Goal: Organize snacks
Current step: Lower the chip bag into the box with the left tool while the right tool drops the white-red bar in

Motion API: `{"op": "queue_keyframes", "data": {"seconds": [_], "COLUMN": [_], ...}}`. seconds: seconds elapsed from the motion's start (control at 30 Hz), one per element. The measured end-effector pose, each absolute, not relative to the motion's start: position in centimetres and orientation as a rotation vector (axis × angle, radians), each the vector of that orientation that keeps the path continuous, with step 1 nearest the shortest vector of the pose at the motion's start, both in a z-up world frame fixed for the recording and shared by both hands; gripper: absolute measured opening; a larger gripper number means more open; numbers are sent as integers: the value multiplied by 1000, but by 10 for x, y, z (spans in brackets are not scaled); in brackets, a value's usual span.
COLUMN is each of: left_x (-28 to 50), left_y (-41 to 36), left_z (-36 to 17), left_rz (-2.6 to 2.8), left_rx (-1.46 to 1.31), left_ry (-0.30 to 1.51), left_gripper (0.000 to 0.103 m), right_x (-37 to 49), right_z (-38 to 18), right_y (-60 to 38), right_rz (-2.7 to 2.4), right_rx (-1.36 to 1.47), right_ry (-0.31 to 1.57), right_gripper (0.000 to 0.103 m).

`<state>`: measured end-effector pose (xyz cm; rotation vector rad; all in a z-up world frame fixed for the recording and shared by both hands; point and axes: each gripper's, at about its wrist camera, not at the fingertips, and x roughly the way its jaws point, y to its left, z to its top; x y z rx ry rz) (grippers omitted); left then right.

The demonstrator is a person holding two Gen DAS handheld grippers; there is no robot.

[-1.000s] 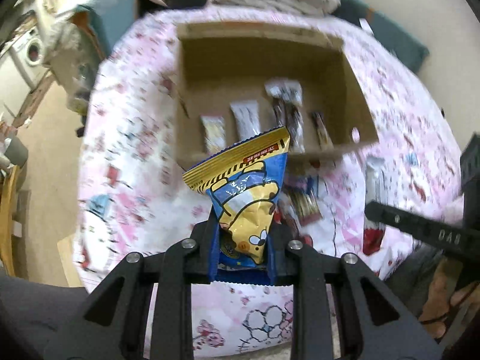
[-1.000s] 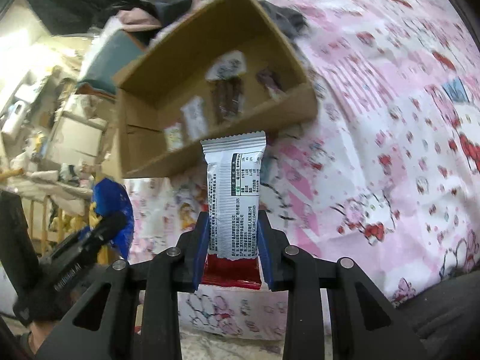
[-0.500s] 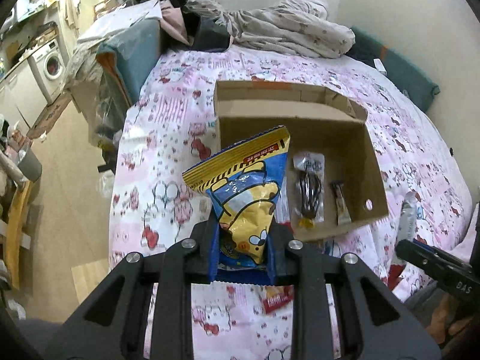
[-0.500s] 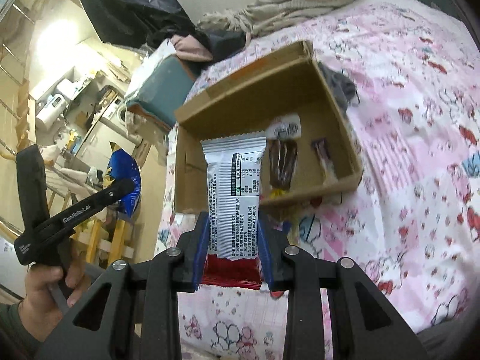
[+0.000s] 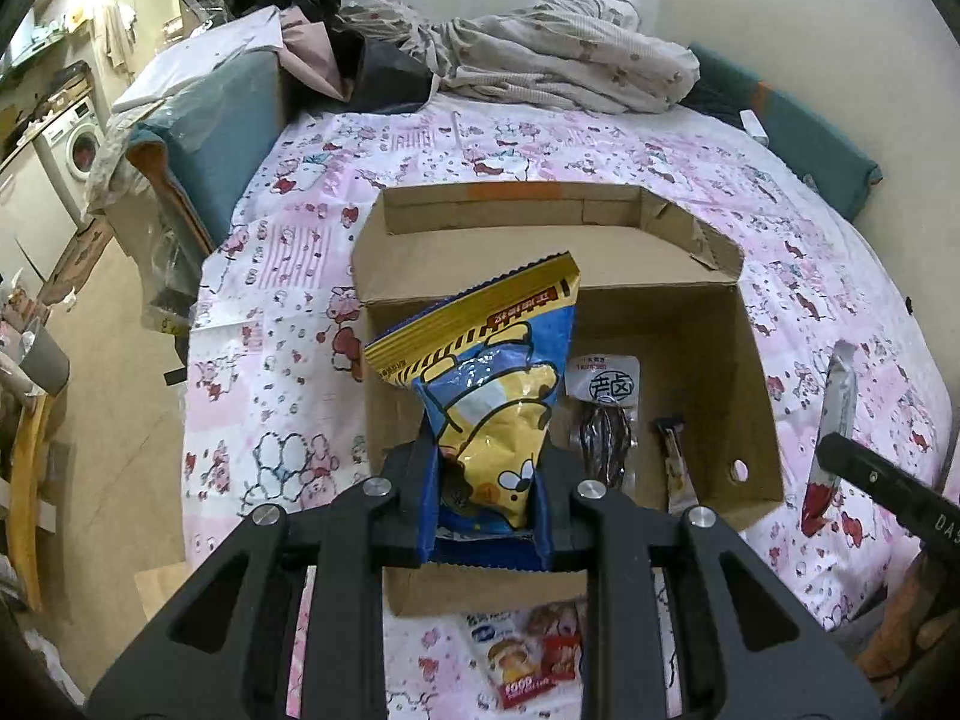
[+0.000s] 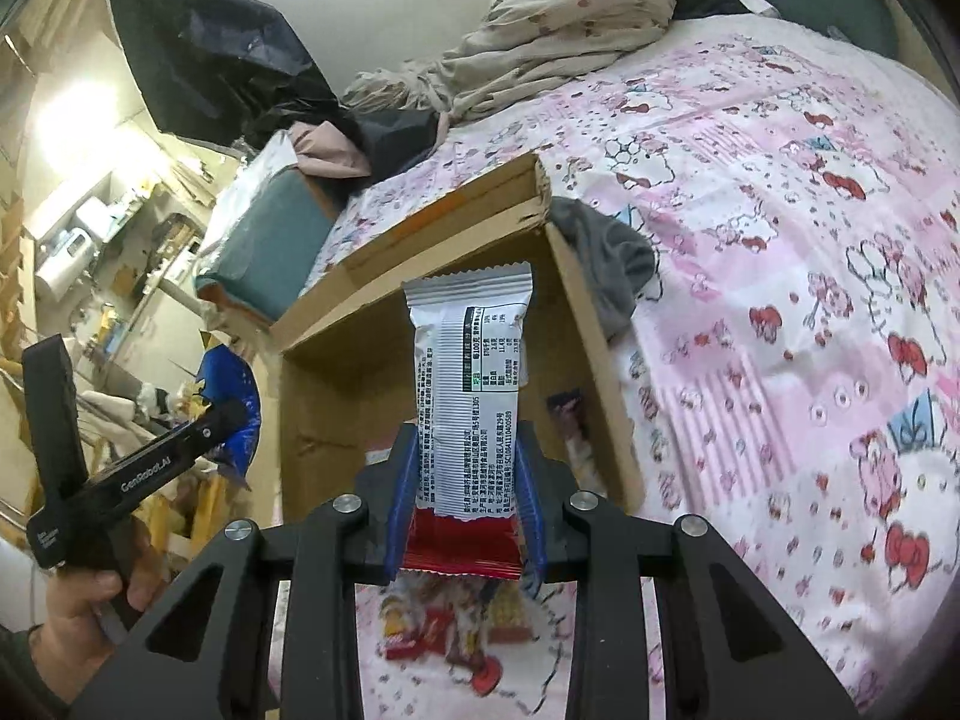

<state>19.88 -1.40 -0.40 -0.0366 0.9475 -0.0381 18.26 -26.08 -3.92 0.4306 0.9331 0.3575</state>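
Snacks both airborne: my left claw point(image 5: 483, 498) clamped on blue-yellow chip bag point(image 5: 486, 396), right claw point(image 6: 465, 516) clamped on silver-red bar point(image 6: 471, 396). Since a second ago I've swung both up over cardboard box point(image 5: 756, 360) on bed; next comes the drop.

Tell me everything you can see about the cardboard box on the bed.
The cardboard box is plain brown corrugated board, open-topped, with a folded back flap and a small round hole in its right wall. It sits on the pink bedspread. On its floor lie a clear packet of dark snack and a slim stick packet. Neither gripper touches it.
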Motion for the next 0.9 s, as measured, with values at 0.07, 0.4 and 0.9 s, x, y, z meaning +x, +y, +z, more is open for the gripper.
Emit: {"op": "queue_keyframes", "data": {"seconds": [0.07, 0.4, 0.9], "left_x": [203, 212, 215], "left_y": [-17, -26, -30], "left_z": [-12, -46, -52], "left_rz": [-40, -61, -61], "left_rx": [-29, 22, 18], "left_ry": [950, 979, 988], "left_gripper": [21, 21, 24], "right_x": [193, 226, 226], "right_z": [-44, -75, -82], "right_y": [-259, -246, -229], "right_rz": [352, 321, 340], "right_rx": [411, 371, 323], "right_ry": [940, 1012, 1041], "right_gripper": [32, 32, 32]}}
